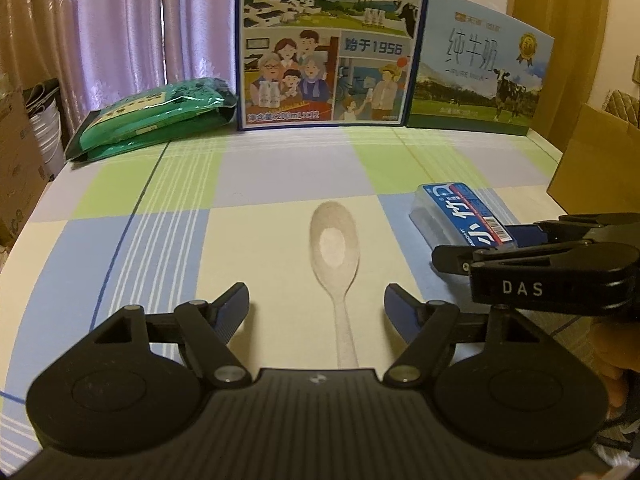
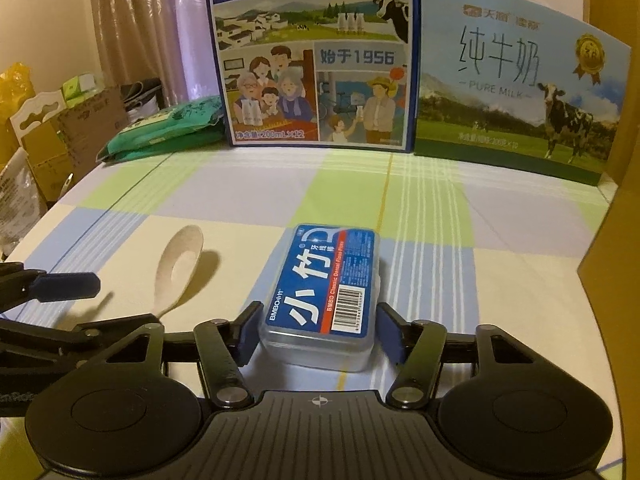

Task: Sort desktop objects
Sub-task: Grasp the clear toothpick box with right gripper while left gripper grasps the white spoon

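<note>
A pale speckled spoon (image 1: 334, 248) lies on the checked tablecloth, its handle pointing back between the fingers of my left gripper (image 1: 316, 304), which is open and does not touch it. The spoon (image 2: 178, 268) also shows in the right wrist view, beside a left fingertip (image 2: 68, 286). A clear floss box with a blue label (image 2: 324, 280) rests on the cloth. My right gripper (image 2: 319, 330) has closed in on the box's near end, a pad against each long side. In the left wrist view, the floss box (image 1: 460, 216) sits right of the spoon with the right gripper (image 1: 476, 246) on it.
Two milk cartons (image 1: 328, 44) (image 1: 480, 76) stand upright along the table's far edge, with a green packet (image 1: 152, 116) to their left. A cardboard box (image 1: 592, 160) rises past the right edge. Boxes and clutter (image 2: 60, 132) sit off the left side.
</note>
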A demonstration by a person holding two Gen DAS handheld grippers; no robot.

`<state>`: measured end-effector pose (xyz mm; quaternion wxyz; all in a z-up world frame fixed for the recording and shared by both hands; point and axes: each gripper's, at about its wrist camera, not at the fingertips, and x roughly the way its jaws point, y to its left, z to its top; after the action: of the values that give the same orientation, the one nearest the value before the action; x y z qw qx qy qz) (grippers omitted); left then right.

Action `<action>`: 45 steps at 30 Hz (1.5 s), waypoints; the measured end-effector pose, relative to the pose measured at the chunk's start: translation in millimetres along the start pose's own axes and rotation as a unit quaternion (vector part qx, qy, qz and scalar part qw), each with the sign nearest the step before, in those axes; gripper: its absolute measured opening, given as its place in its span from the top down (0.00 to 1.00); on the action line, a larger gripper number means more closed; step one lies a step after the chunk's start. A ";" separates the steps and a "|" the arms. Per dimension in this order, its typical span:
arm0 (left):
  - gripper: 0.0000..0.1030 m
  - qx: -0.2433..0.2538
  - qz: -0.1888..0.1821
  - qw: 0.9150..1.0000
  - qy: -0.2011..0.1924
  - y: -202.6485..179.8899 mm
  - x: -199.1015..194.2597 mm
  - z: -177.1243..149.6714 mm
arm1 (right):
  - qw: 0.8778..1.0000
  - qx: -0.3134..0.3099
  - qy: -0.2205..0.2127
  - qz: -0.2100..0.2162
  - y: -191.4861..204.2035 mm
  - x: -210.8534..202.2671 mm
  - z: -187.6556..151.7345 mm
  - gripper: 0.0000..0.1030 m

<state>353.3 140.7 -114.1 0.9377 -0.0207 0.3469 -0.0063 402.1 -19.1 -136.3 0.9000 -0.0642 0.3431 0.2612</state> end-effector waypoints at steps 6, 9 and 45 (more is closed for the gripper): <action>0.41 0.023 -0.010 1.000 -0.001 -12.1 10.6 1.6 | 1.000 -0.005 -0.009 -0.010 -8.1 -8.8 -9.4 0.45; 0.45 0.033 -0.011 0.999 -0.006 -18.1 17.7 5.1 | 1.000 -0.006 -0.011 -0.010 -12.8 -11.3 -11.5 0.45; 0.74 0.049 -0.015 0.998 0.027 -53.6 -25.0 -3.6 | 1.000 -0.007 0.018 -0.010 -26.8 -63.5 -45.5 0.47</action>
<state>332.0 87.7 -98.3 0.9276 0.0206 0.3710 -0.0379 349.5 -82.5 -131.1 0.8960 -0.0783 0.3566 0.2529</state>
